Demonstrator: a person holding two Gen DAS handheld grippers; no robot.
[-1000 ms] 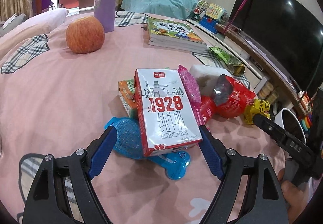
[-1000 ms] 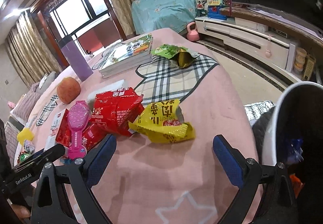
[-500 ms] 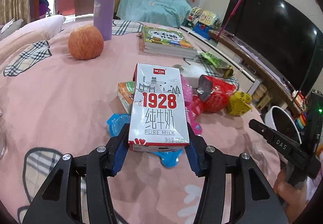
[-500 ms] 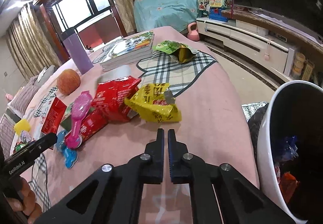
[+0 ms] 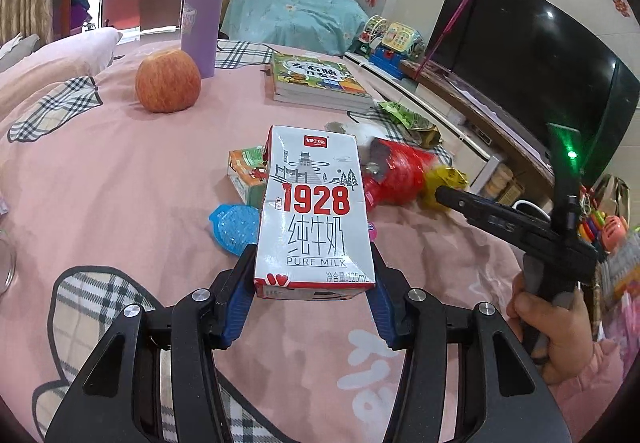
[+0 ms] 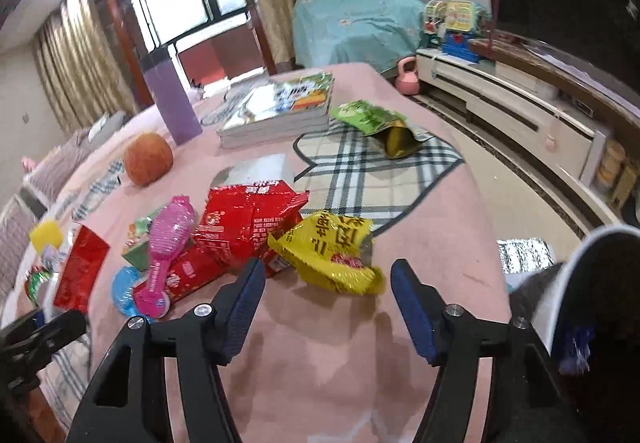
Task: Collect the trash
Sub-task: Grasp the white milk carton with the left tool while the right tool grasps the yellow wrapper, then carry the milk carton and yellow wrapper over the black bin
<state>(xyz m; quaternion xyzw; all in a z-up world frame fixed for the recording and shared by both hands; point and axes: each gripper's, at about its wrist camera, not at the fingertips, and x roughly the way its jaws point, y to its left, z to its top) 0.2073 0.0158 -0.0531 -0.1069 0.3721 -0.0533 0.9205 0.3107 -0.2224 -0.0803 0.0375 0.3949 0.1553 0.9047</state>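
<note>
Left wrist view, left claw [image 5: 314, 283] clamped on milk carton [image 5: 315, 215] lifted above pink bed [image 5: 120, 183], right wrist view, right claw [image 6: 328, 283] opening with nothing between, yellow wrapper [image 6: 332, 251] just ahead, red wrapper [image 6: 248, 219] beside it, white bin [image 6: 568, 283] off bed's right edge.

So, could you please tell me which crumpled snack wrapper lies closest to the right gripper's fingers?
The yellow crumpled wrapper, just ahead of the opening right gripper; the red wrapper and green wrapper lie farther.

My left fingers [image 5: 248, 283] have clamped the milk carton [image 5: 314, 215] and lifted it off the bed; my right fingers [image 6: 248, 299], briefly shut, are opening near the yellow wrapper [image 6: 328, 251].
</note>
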